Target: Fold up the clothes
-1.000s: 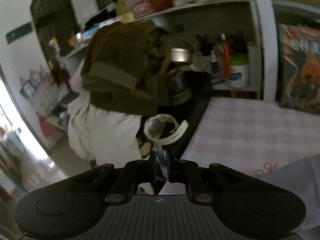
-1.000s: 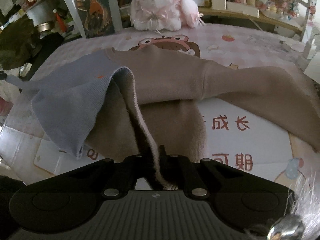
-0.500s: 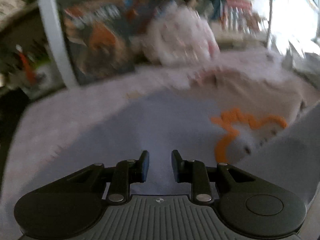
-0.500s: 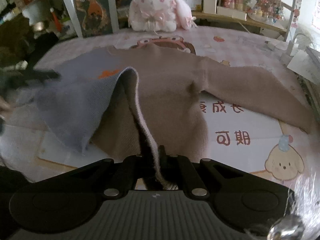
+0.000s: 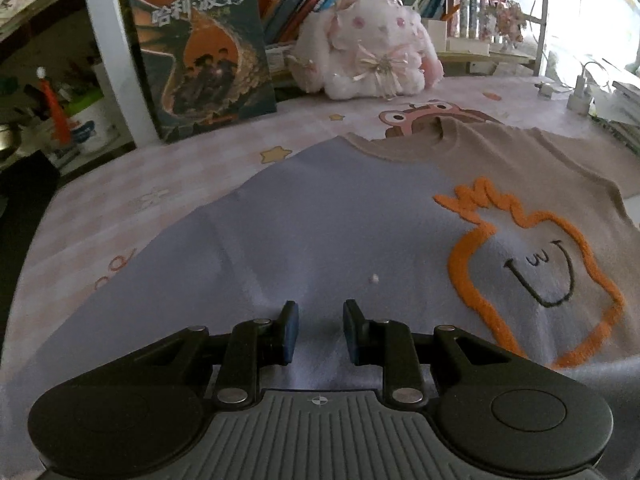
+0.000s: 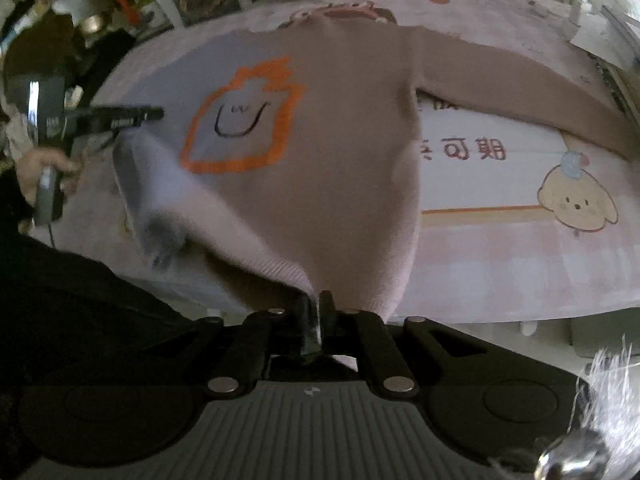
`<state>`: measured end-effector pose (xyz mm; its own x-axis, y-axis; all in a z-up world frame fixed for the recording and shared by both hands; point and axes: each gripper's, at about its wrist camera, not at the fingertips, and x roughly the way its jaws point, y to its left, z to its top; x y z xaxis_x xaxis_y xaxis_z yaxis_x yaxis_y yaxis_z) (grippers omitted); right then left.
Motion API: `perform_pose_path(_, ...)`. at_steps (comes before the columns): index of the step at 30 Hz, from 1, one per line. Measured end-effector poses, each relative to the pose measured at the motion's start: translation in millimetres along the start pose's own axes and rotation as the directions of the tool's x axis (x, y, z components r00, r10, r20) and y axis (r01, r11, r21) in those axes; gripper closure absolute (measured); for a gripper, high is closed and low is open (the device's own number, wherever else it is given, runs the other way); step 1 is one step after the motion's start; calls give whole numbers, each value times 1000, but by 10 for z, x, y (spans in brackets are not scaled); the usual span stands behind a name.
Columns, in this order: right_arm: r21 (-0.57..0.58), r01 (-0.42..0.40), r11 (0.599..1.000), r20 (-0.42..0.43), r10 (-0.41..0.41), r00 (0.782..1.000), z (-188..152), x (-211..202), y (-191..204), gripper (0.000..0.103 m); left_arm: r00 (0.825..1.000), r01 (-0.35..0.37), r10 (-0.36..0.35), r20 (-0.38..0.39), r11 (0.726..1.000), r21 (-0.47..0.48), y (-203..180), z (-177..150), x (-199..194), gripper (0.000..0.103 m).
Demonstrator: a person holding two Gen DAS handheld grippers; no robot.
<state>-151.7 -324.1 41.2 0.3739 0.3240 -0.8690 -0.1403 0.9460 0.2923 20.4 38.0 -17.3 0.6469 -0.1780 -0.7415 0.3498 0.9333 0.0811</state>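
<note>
Evidently the sweater (image 6: 320,152) had just been turned over: a second before, its blue half hung folded back over the tan body, and now it lay face up on the printed table cover (image 6: 520,248), the orange outline with its smiling face showing. That, I judged, meant the spreading was nearly done and folding proper could begin.

On the left side, a hand (image 6: 40,168) held the left gripper (image 5: 318,330) over the blue sleeve region; it had swung round from the shelves to point down at the cloth. Its fingers (image 5: 289,334) stood a modest way apart with nothing between them, just above the knit.

Toward the right, the right gripper (image 6: 314,320) sat at the near hem. Its jaws were opening, having been clamped shut on the hem a moment earlier; a ridge of fabric rose toward them, but whether any remained pinched was hard to tell.

The near left hem was motion-blurred. The far right sleeve end ran out of frame, and a dark sleeve (image 6: 80,300) covered the table's near corner.
</note>
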Motion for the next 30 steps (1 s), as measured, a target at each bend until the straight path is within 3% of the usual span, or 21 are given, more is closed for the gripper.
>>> perform_pose_path(1, 15, -9, 1000, 20, 9, 1000, 31, -68, -58, 76, 1000, 0, 0, 1, 1000, -6, 14, -22, -44, 78)
perform_pose_path(2, 30, -18, 999, 41, 17, 999, 64, -139, -118, 71, 1000, -1, 1, 1, 1000, -15, 27, -47, -92, 78)
perform_pose_path(4, 72, -17, 997, 98, 10, 995, 136, -247, -247, 71, 1000, 1, -1, -1, 999, -41, 55, -102, -181, 78)
perform_pose_path(7, 130, 29, 991, 156, -49, 986, 273, -185, -390, 71, 1000, 2, -4, -11, 994, -110, 83, -191, -264, 59)
perform_pose_path(9, 153, 78, 985, 159, -102, 982, 359, 7, -438, 71, 1000, -11, 8, -20, 989, -146, 91, -249, -295, 48)
perform_pose_path(17, 92, 234, 968, 62, -240, 969, 362, 618, -288, 72, 998, -13, -5, -58, 952, -305, 242, -427, -352, 46)
perform_pose_path(22, -4, 325, 946, 55, -324, 944, 351, 742, -201, 75, 998, 15, -41, -56, 914, -405, 311, -467, -316, 54)
perform_pose_path(24, 5, 322, 947, 59, -322, 945, 376, 764, -226, 75, 997, 21, -47, -54, 912, -410, 317, -450, -292, 84)
perform_pose_path(25, 12, 320, 947, 61, -320, 945, 390, 773, -240, 76, 997, 20, -47, -56, 914, -405, 322, -433, -269, 90)
perform_pose_path(26, 18, 318, 948, 64, -318, 946, 403, 783, -254, 84, 997, 19, -47, -59, 916, -400, 326, -417, -246, 99)
perform_pose_path(30, 34, 288, 957, 114, -290, 950, 509, 847, -276, 93, 999, -15, 3, -37, 940, -340, 386, -321, -133, 99)
